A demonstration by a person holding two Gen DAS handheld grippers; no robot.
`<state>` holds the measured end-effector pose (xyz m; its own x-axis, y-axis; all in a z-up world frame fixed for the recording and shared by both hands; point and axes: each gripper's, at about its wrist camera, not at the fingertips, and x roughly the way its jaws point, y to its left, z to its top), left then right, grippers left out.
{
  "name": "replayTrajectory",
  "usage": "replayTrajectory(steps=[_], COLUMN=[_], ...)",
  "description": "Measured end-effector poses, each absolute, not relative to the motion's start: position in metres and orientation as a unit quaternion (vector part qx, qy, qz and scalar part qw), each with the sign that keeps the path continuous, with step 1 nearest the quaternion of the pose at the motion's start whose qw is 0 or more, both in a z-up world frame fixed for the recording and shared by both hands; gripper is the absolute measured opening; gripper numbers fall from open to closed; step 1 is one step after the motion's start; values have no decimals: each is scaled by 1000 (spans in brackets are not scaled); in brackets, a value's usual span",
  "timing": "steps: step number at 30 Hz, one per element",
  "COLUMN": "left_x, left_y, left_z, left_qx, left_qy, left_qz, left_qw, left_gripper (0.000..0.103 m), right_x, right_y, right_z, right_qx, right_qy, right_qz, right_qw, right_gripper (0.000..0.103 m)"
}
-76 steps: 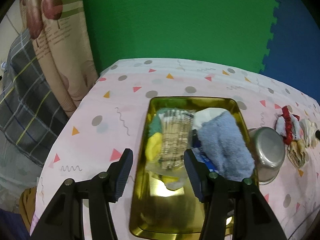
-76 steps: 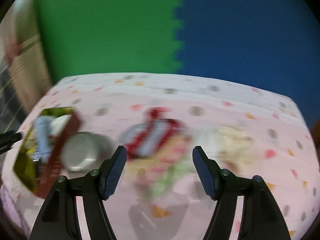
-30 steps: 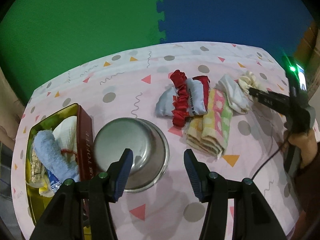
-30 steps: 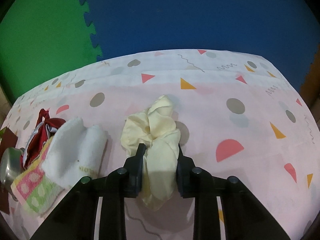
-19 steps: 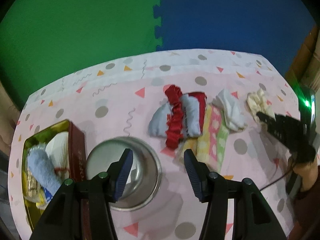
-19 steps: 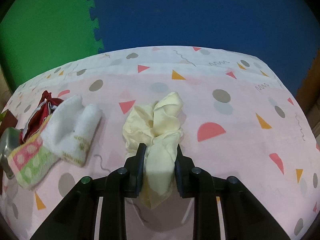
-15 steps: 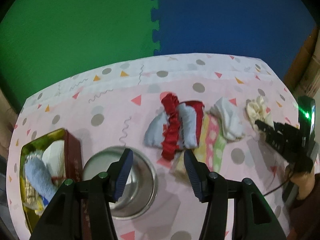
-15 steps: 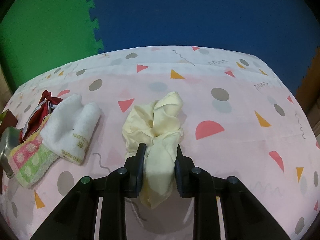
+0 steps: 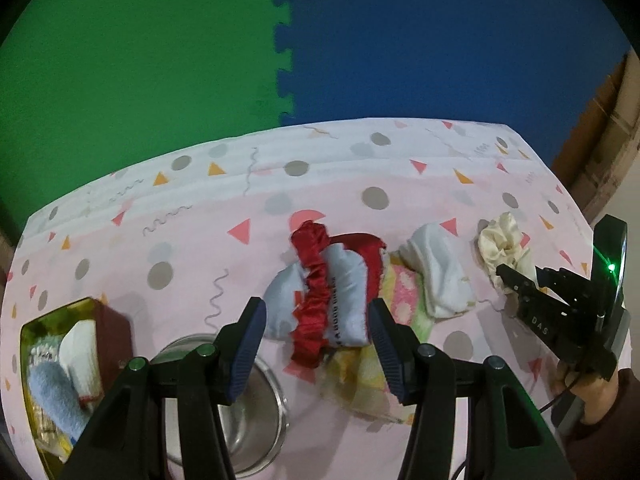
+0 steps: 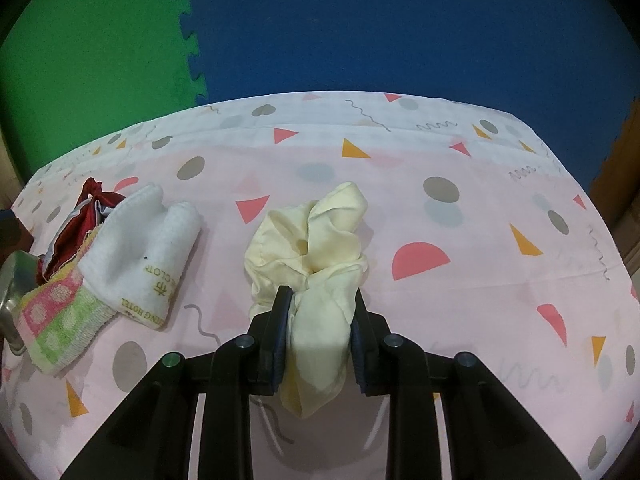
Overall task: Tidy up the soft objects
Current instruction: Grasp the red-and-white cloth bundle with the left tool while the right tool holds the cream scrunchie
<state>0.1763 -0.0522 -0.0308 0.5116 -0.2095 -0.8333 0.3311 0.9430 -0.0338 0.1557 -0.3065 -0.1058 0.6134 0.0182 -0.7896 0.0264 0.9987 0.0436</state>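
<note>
1. Scrunchies: two, one cream [image 10: 316, 248] between my right jaws, one red [image 9: 314, 300] ahead of my left gripper [image 9: 316, 344].
2. Towels: white [image 10: 140, 256], striped [image 10: 60, 320].
3. Steel bowl [image 9: 256, 412]: one.
4. Tin [image 9: 40, 380]: one.

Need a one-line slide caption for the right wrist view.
Right gripper shut on a cream scrunchie, beside a white towel on the pink tablecloth.

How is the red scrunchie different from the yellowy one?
The red scrunchie is dark and shiny red, while the cream scrunchie is pale yellow. The red one is wrapped around a light blue cloth; the cream one wraps nothing. The red one lies on the table, untouched, in front of the open left gripper; the cream one is pinched in the right gripper. Both are ruffled, satiny fabric rings.
</note>
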Motion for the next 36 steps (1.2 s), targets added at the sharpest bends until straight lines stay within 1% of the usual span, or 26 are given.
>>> replayTrajectory(steps=[7,13,18,19,20,21,22,23,25,27,36], left_x=[187,201,205,205,204,204,205,204,204,203,194], left_y=[-69,-71,-68,-68,-68,-69,-70,-68,-68,-67,-60], left_z=[-44,-71,-84,-85,-85,-86,-89,-90,-91,-87,-64], left_qx=[73,91,78,76,77,79,81,79,83,76,62], left_qy=[480,507,518,517,515,516,522,523,519,514,498], left_qz=[-171,-141,-137,-136,-134,-139,-143,-141,-142,-141,-139], left_qw=[858,846,841,841,843,842,837,837,839,843,854], left_gripper=[54,54,54,53,47,26,19,18,13,10,9], right_x=[156,156,156,156,156,156,156,156,156,156,156], right_y=[-307,-307,-307,-307,-307,-308,-308,-308,-308,-308,-308], right_z=[-106,-106,-106,-106,-106,-106,-106,-106,-106,-106,-106], right_qx=[29,29,32,32,31,31,32,32,33,33,34], right_qy=[439,440,439,439,440,440,439,439,439,439,439], right_qz=[0,1,2,2,2,2,2,3,3,3,4], right_qw=[898,898,898,898,898,898,898,898,898,898,898], right_gripper=[26,26,26,26,26,26,26,26,26,27,27])
